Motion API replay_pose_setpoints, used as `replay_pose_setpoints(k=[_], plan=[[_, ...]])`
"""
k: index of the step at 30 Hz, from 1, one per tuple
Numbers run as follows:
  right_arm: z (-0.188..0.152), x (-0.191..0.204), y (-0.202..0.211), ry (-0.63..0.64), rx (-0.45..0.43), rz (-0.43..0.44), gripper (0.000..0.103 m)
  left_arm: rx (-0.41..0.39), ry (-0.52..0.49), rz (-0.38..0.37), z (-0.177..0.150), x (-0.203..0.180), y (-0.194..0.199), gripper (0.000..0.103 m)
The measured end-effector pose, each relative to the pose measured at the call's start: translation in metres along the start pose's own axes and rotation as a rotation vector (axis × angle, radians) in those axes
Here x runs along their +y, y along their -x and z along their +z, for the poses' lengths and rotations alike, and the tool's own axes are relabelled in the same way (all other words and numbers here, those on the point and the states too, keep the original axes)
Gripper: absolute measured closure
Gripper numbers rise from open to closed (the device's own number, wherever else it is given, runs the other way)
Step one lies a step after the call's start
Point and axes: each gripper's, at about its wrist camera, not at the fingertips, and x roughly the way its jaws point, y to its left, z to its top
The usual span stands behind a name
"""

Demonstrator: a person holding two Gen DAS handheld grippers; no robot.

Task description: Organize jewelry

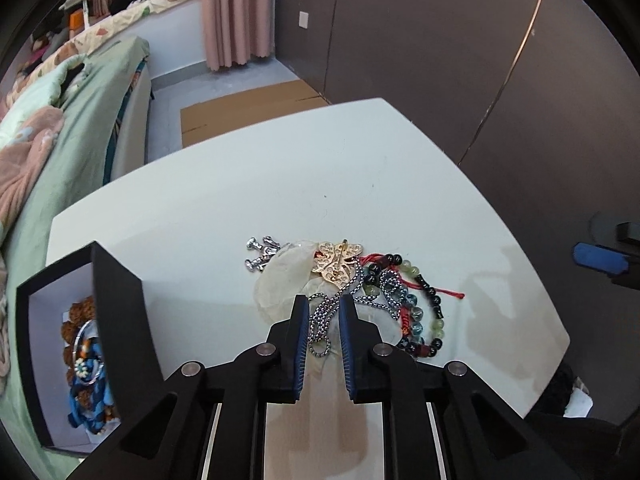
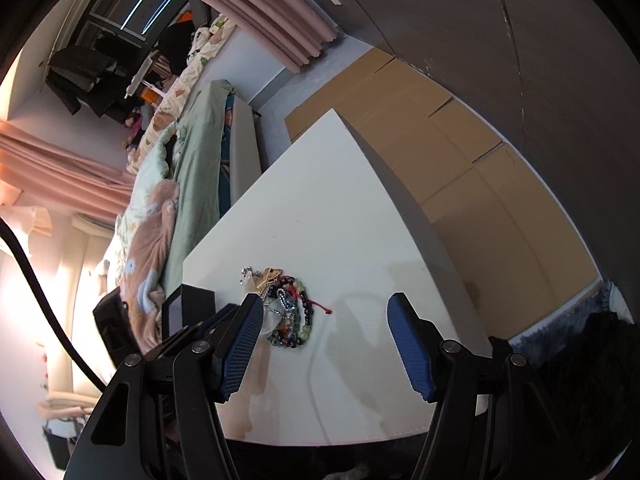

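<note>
Where the white bench [image 1: 360,184] meets the bed [image 1: 80,128] on its left side, a black box [image 1: 116,312] stands open, its raised wall screening part of the contents; inside lie brown beads [image 1: 80,312], a silver ring-shaped piece [image 1: 86,344] and something blue [image 1: 94,396], though how many pieces make up that heap is hard to tell. Near the bench's middle sits one tangled pile of jewelry: a silver chain [image 1: 320,320], a gold filigree brooch [image 1: 340,260], a red cord bracelet with dark beads [image 1: 432,292], a bracelet of green, blue and dark beads [image 1: 420,320], small silver pieces [image 1: 260,254] and a clear pouch [image 1: 284,280] beneath. The left claw [image 1: 324,300] is narrow, its two blue pads straddling the chain without visibly pinching it. The right claw [image 2: 324,308] hangs wide and empty, just beside the pile. Flat cardboard [image 2: 460,152] covers the floor beyond.
</note>
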Motion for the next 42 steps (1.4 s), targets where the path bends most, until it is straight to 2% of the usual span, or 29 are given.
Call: replay_pose_setpoints(k=[5,15,18,19,24,37,42], plan=[[0.0,0.002,-0.001,0.013,0.008,-0.001,0.038,0.029,-0.014,-0.009,-0.003,-0.003,-0.013,0.087],[-0.004,0.01,-0.013,0.045,0.028,-0.047,0.038,0.002,-0.043,0.013,-0.002,-0.005,-0.018,0.087],[-0.005,0.013,-0.014,0.064,0.025,-0.056,0.038,0.007,-0.039,-0.003,-0.002,-0.004,-0.017,0.092],[-0.004,0.014,-0.015,0.069,0.024,-0.057,0.038,0.007,-0.026,-0.01,-0.001,-0.002,-0.016,0.098],[-0.004,0.014,-0.024,0.071,0.053,-0.068,0.038,-0.039,0.013,-0.021,0.003,0.005,0.006,0.098],[-0.001,0.009,-0.033,0.028,0.063,-0.068,0.038,-0.19,0.044,-0.077,0.016,0.012,0.089,0.098],[-0.002,0.017,-0.04,0.039,0.074,-0.053,0.038,-0.198,0.054,-0.106,0.017,0.016,0.104,0.098]])
